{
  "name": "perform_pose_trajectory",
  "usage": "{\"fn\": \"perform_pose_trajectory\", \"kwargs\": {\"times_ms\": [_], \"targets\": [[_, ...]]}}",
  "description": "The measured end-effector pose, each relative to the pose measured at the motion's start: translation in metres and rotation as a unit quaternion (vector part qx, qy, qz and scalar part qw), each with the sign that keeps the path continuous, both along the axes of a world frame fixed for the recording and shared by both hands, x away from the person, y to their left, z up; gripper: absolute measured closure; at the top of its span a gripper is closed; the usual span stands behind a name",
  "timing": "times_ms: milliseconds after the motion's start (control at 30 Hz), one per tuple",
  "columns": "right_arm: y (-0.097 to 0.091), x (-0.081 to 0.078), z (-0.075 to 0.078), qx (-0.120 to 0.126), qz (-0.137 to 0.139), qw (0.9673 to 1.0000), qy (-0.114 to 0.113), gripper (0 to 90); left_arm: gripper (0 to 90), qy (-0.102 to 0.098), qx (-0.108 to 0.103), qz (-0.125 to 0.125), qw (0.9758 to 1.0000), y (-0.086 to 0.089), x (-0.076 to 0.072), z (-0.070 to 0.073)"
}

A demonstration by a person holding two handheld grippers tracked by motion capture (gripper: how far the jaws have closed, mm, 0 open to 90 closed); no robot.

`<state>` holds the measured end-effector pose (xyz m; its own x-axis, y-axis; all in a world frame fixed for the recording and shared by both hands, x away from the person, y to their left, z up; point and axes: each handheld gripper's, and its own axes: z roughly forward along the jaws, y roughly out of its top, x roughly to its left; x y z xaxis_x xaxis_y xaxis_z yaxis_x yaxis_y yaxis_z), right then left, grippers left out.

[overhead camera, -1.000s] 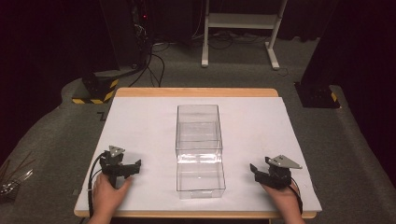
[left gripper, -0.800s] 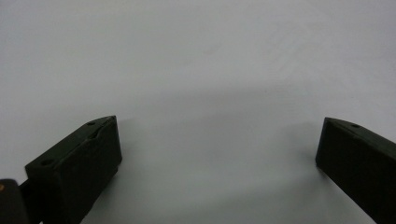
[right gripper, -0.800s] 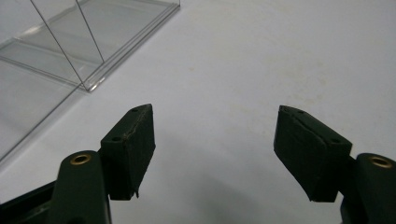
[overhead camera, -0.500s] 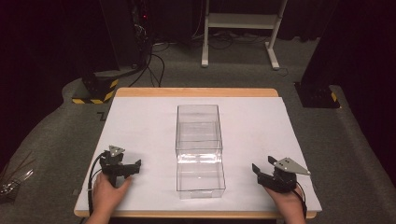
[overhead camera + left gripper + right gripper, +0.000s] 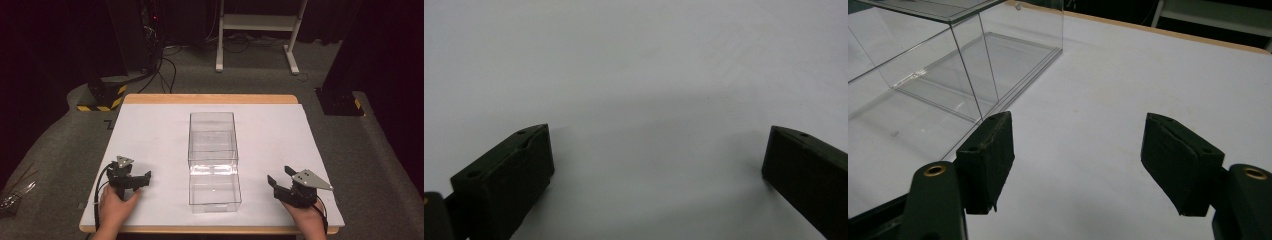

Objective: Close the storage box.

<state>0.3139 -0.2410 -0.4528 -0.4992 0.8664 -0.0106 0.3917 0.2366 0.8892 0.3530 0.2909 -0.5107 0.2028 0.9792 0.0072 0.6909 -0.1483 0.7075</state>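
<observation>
Since the frame a second ago, the right gripper [image 5: 286, 186] has lifted a little off the table and drawn slightly nearer the table's near edge, while the left gripper [image 5: 134, 179] has kept its place.

Largest in the scene is the wooden-edged table with its white cover [image 5: 150, 130], bare apart from one thing: the clear rectangular plastic box [image 5: 214, 162], standing upright at the middle and running lengthwise away from the person, nothing visible inside it. It sits between the two grippers, apart from both.

By my reading the work has hardly begun: the box is untouched, neither tool has reached it, and every handling step is left.

Both hands rest near the table's near edge. The left hand [image 5: 114, 209] holds its gripper low over the cover, jaws spread wide with bare white surface [image 5: 634, 100] between them. The right hand [image 5: 306, 219] holds its gripper just above the cover, angled toward the box, whose near corner [image 5: 968, 75] shows beyond its left-hand jaw; the jaws stand apart, gripping nothing.
</observation>
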Motion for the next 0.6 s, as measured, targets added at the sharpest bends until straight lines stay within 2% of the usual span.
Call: {"fn": "perform_pose_trajectory", "kwargs": {"times_ms": [200,300,600], "targets": [[0.0035,-0.0021,-0.0001,-0.003,0.005,1.0000,-0.002,29.6,0.5,-0.001,0.000,0.000,1.0000,0.0000,0.0000,-0.0001],[0.0051,-0.0019,-0.0020,-0.012,0.011,0.9999,-0.002,32.6,0.5,-0.001,0.000,0.000,1.0000,0.0000,0.0000,-0.0001],[0.0078,-0.0017,-0.0006,-0.003,0.026,0.9996,-0.008,33.0,0.5,0.000,0.000,0.000,1.0000,0.0000,-0.0001,0.0000]]}}
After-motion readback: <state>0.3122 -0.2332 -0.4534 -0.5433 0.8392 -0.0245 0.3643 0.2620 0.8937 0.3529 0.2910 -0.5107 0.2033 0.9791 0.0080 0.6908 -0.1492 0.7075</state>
